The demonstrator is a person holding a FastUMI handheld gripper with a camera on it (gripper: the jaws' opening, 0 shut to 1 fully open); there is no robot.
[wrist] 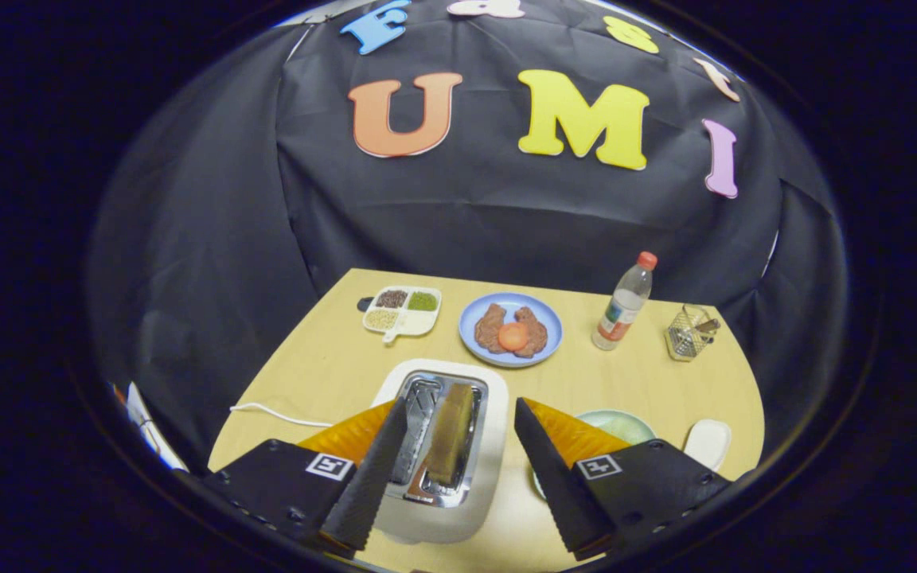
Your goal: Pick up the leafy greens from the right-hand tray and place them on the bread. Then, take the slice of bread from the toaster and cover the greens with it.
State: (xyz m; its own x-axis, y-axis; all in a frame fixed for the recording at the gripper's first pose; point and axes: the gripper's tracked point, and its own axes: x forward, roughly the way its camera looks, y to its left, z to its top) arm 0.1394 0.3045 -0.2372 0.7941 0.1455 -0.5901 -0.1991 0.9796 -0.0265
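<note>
Your gripper (458, 414) hangs above the near end of the wooden table (323, 366) with its fingers spread wide and nothing held between them. Directly below and between the fingers sits the white toaster (490, 469), its metal top facing up at you. One slice of bread (450, 434) stands upright in the slot nearer your right finger; the slot beside it, nearer your left finger, looks bare metal. The slice lies in the gap between the fingers, touching neither.

Just behind your right finger you can see part of a pale green plate (626, 422), mostly hidden by the finger, so you cannot tell what lies on it. Beside it, further right, rests a small white dish (709, 442).

A white cord (275, 414) trails off across the table to the left of your left finger.

Beyond the toaster, well ahead of the fingertips, a blue plate (542, 314) holds brown pieces with an orange round slice on top. To its left is a white divided tray (403, 322) with dark, green and pale fillings. To its right stands a clear bottle (626, 306) with a red cap, and past that a small wire basket (689, 330).
</note>
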